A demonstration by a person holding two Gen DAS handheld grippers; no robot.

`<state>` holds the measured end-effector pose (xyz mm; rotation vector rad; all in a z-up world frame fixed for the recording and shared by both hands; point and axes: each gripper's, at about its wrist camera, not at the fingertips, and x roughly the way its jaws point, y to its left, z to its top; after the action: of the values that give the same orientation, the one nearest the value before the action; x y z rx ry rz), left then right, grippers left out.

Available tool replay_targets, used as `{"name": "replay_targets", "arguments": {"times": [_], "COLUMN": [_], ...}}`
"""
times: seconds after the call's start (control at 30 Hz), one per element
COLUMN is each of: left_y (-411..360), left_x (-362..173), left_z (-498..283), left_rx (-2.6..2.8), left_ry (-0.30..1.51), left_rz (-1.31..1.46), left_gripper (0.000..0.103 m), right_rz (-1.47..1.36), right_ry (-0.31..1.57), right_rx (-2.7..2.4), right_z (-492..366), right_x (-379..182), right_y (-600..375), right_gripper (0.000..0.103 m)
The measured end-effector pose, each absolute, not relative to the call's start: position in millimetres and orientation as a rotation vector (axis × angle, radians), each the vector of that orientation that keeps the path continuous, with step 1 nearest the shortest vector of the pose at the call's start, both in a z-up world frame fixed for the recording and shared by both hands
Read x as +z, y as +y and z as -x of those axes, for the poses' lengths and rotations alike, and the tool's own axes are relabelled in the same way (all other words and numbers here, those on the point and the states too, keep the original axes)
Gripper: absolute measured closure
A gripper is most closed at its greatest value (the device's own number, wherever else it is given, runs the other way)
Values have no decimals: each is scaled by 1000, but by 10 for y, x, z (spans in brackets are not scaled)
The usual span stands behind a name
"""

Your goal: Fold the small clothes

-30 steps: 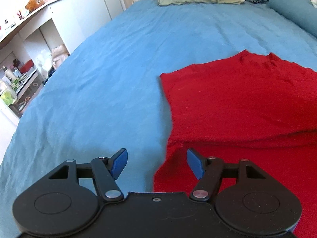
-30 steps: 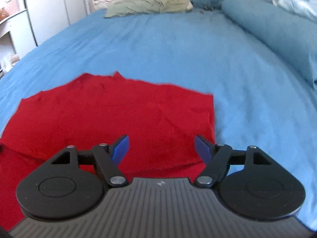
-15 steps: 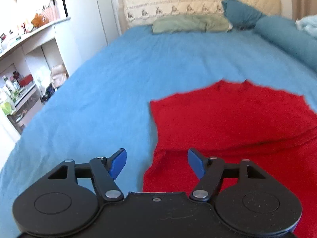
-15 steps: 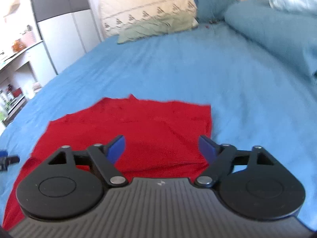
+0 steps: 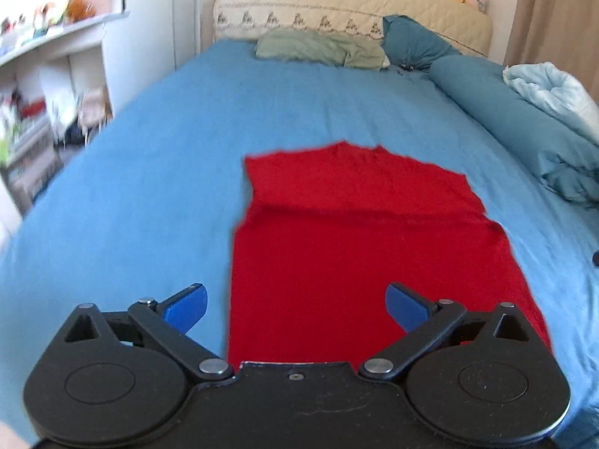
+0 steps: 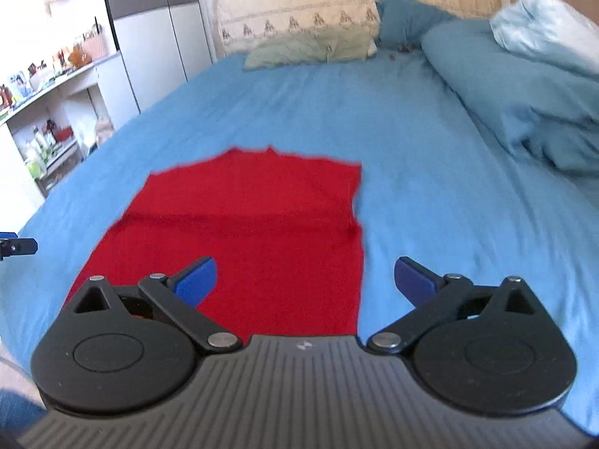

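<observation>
A red cloth (image 5: 367, 247) lies flat on the blue bed (image 5: 149, 172), in the middle, near the front edge. A line runs across it where one part is folded over, so it looks partly folded. The left gripper (image 5: 295, 305) hangs above the cloth's left edge with its blue fingers (image 5: 185, 305) wide apart and nothing in them. The right gripper (image 6: 305, 278) hangs above the right edge, wide apart too and holding nothing. I think each one sits over its own side so both can grab the near corners together for the next fold. Pillows (image 5: 322, 46) and a rolled blanket (image 5: 516, 119) are far away
</observation>
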<state>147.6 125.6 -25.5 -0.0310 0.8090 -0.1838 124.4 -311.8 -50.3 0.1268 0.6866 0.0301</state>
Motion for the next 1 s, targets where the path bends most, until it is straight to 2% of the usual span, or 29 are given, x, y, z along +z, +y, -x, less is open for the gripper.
{"name": "replay_targets", "arguments": {"times": [0.1,0.17,0.3,0.43,0.53,0.7,0.87,1.0], "left_y": [1366,1389,1417,1450,1476,1517,1477,1422], "left_x": [-379,-515,-875,-1210,-1365,-1439,-1487,-1495], "left_z": [-1211,-1064,-881,-797,-784,-771,-725,-732], "left_rx": [-194,-185,-143,-97,-86,-87,-107,-115], "left_ry": [848,875,927,963,984,979,972,970], "left_rz": [75,86,81,88,104,112,79,71], "left_gripper": [4,11,18,39,46,53,70,81], "right_rz": [-133,-118,-140,-177,-184,-213,-202,-198], "right_ry": [712,722,768,833,851,892,910,908], "right_rx": [22,6,-32,-100,-134,-160,-157,-138], "right_z": [-841,-619,-318,-172,-120,-73,-99,-109], "right_x": [-613,-731,-1092,-1443,-1621,-1816,-1920,-1924], "right_y": [-3113,-3093,-3067,-3029,-2976,-2960,-2873,-2824], "right_gripper": [0,0,0,0,0,17,28,44]}}
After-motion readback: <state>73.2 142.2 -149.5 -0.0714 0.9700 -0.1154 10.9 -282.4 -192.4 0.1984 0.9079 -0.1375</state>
